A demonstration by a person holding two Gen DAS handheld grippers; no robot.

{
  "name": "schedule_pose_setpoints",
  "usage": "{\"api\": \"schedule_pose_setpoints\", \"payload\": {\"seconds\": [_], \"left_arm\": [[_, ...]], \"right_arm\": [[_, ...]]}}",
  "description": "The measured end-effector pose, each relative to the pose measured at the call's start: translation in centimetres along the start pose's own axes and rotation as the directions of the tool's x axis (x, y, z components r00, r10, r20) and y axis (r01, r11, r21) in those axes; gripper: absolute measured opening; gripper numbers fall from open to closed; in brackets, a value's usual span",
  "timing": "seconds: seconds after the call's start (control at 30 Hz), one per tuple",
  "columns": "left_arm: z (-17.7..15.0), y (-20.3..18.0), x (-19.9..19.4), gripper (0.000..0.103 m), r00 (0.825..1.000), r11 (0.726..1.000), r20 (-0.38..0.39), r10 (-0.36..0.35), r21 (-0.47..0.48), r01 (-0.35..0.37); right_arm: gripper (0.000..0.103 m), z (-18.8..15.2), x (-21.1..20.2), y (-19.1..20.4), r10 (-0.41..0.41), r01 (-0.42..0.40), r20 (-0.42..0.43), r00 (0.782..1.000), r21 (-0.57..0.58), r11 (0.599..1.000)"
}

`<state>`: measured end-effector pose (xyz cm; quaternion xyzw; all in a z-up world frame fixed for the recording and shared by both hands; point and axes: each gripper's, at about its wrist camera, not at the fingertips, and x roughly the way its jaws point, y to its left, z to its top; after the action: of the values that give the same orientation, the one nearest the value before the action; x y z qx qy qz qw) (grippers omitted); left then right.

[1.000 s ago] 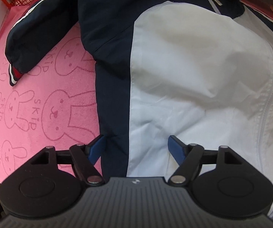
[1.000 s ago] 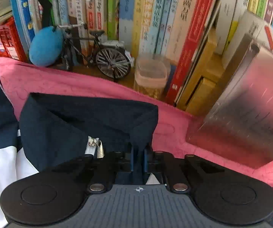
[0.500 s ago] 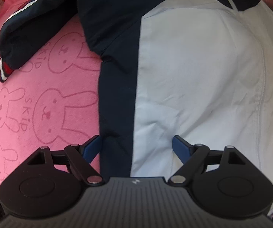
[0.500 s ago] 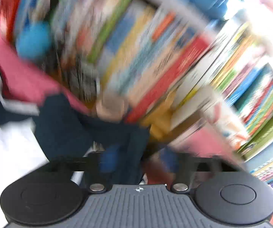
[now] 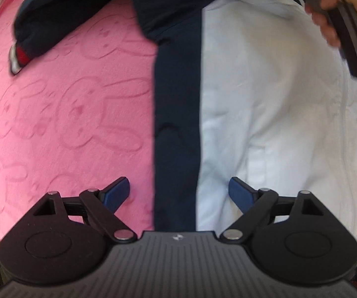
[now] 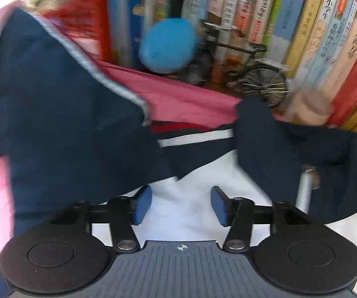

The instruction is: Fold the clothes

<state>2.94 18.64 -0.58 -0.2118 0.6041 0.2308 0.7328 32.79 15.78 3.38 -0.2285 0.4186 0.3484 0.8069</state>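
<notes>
Your left gripper and right gripper both gape empty over the unfolded navy-and-white zip jacket; every fold remains.

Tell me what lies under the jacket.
The navy-and-white jacket lies spread on a pink bunny-print blanket, which shows along its left side. Whatever sits beneath the jacket's body itself is covered, and what the blanket lies on is hidden too.

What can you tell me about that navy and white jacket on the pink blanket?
The jacket lies spread flat on a pink bunny-print blanket. Its body is white, slightly creased thin fabric, with a navy side panel and navy sleeves; one sleeve has a white stripe and a red-and-white cuff. A zipper runs down the white part.
</notes>
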Motion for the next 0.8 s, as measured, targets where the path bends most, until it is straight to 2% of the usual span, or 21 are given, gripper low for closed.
{"api": "schedule_pose_setpoints", "payload": {"seconds": [0.03,0.07,0.1,0.13,0.17,0.23,0.27,0.33,0.37,0.4,0.43,0.5,0.53,0.6,0.63,0.67,0.73,0.77,0.8], "left_arm": [[-0.1,0.8,-0.5,0.089,1.000,1.000,0.015,0.006,-0.017,-0.005],[-0.2,1.7,-0.9,0.089,1.000,0.999,0.022,0.017,-0.031,-0.016],[-0.5,2.4,-1.1,0.089,0.999,0.999,0.022,0.033,-0.044,-0.032],[-0.8,3.1,-1.2,0.089,0.999,0.997,0.021,0.049,-0.057,-0.048],[-1.1,3.7,-1.4,0.089,0.998,0.996,0.024,0.063,-0.071,-0.061],[-1.0,5.3,-1.5,0.089,0.996,0.991,0.026,0.083,-0.103,-0.080],[-0.8,6.2,-1.4,0.089,0.996,0.989,0.023,0.089,-0.117,-0.086],[-0.8,7.9,-1.3,0.089,0.995,0.985,0.015,0.096,-0.149,-0.093],[-1.3,8.3,-1.3,0.089,0.996,0.982,0.009,0.092,-0.163,-0.090],[-1.8,8.7,-1.4,0.089,0.996,0.980,0.002,0.088,-0.177,-0.087],[-2.4,9.2,-1.4,0.089,0.996,0.978,-0.003,0.085,-0.189,-0.084],[-3.6,10.1,-1.6,0.089,0.997,0.974,-0.010,0.079,-0.211,-0.079],[-4.2,10.6,-1.6,0.089,0.997,0.972,-0.012,0.073,-0.224,-0.074],[-5.2,11.3,-1.6,0.089,0.998,0.967,-0.019,0.060,-0.248,-0.063],[-5.5,11.6,-1.6,0.089,0.998,0.965,-0.021,0.059,-0.256,-0.062],[-5.8,11.9,-1.7,0.089,0.998,0.963,-0.023,0.057,-0.263,-0.061],[-6.2,12.7,-1.7,0.089,0.998,0.958,-0.025,0.059,-0.278,-0.063],[-6.3,13.0,-1.7,0.089,0.998,0.956,-0.026,0.059,-0.285,-0.064],[-6.3,13.4,-1.7,0.089,0.998,0.954,-0.028,0.061,-0.291,-0.067]], "right_arm": [[0.051,0.8,-0.7,0.5,-0.009,0.009,0.013,1.000,-0.009,1.000],[0.051,1.4,-2.3,1.4,0.012,-0.008,0.077,0.997,-0.046,0.999],[0.059,1.9,-4.0,2.4,0.036,-0.024,0.141,0.989,-0.089,0.996],[0.071,2.5,-5.8,4.1,0.076,-0.043,0.200,0.977,-0.163,0.986],[0.077,3.0,-7.0,6.3,0.138,-0.075,0.233,0.963,-0.262,0.962],[0.103,4.0,-9.3,10.7,0.270,-0.122,0.276,0.923,-0.454,0.883],[0.103,4.4,-10.2,13.0,0.336,-0.144,0.272,0.902,-0.543,0.827],[0.103,4.6,-9.0,18.2,0.437,-0.232,0.139,0.889,-0.687,0.689],[0.103,4.4,-7.6,20.6,0.434,-0.229,0.111,0.894,-0.718,0.658],[0.095,4.1,-6.1,22.8,0.397,-0.201,0.101,0.912,-0.734,0.648],[0.054,4.1,-4.0,24.6,0.354,-0.184,0.078,0.932,-0.740,0.647],[0.005,5.2,-0.7,26.3,0.273,-0.173,0.044,0.961,-0.673,0.719],[0.004,6.0,0.7,27.1,0.248,-0.176,0.026,0.969,-0.631,0.756],[0.004,9.1,0.7,27.5,0.314,-0.254,0.044,0.948,-0.491,0.834],[0.004,10.8,0.2,27.8,0.365,-0.295,0.088,0.927,-0.429,0.854],[0.004,12.5,-0.5,27.7,0.440,-0.368,0.145,0.886,-0.358,0.858],[0.008,15.3,-1.1,27.3,0.553,-0.518,0.249,0.795,-0.197,0.833],[0.012,16.3,-0.9,27.5,0.563,-0.542,0.267,0.782,-0.154,0.826],[0.032,17.1,-0.7,27.8,0.567,-0.555,0.271,0.778,-0.128,0.822]]}}
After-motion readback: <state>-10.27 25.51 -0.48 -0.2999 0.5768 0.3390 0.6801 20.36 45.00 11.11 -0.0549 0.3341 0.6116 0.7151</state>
